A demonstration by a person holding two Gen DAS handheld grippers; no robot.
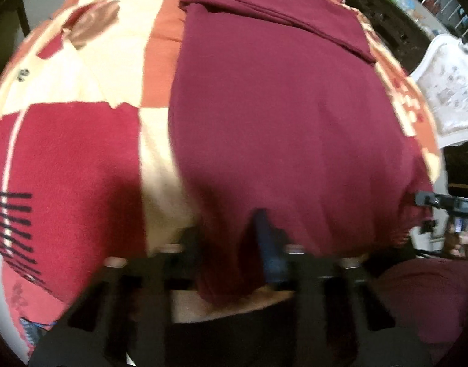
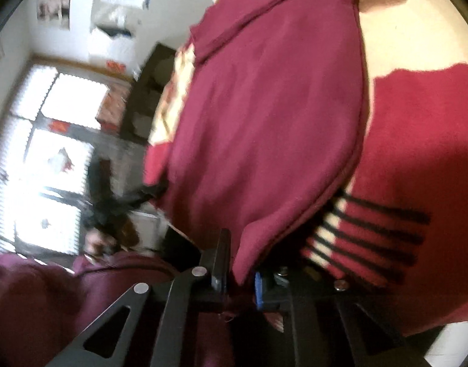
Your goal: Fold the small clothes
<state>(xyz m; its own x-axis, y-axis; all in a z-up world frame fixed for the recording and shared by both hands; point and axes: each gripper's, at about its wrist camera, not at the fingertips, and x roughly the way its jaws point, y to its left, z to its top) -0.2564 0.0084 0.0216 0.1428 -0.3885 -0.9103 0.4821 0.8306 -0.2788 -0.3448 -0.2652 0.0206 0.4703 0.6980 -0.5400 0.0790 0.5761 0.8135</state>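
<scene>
You are working over a patchwork bedspread (image 1: pixel 81 159) of red, cream and orange blocks, with a bright window (image 2: pixel 50 153) off to one side in the right wrist view.

Your left gripper (image 1: pixel 230 244) points steeply down, its jaws drawn narrow and pinching the near edge of the maroon garment (image 1: pixel 279 122); the cloth runs down between its fingers (image 1: pixel 269 244), one of them blue-tipped. From that pinch the garment spreads away from you in one broad, smooth sheet, ending at a folded band across its far end. To the left of these tongs lies bare bedspread, with a patch of black stripes (image 1: pixel 13 223) at the picture's left edge.

Your right gripper (image 2: pixel 238 272) is likewise closed down narrow on a corner of the same maroon garment (image 2: pixel 264 122), the fabric caught between a black finger and a blue-padded one. Just right of these tongs the black stripes (image 2: pixel 371 235) of the bedspread (image 2: pixel 417 168) peek out from under the cloth's hem. Both views are blurred. A maroon sleeve (image 2: pixel 35 299) shows at lower left of the right wrist view.
</scene>
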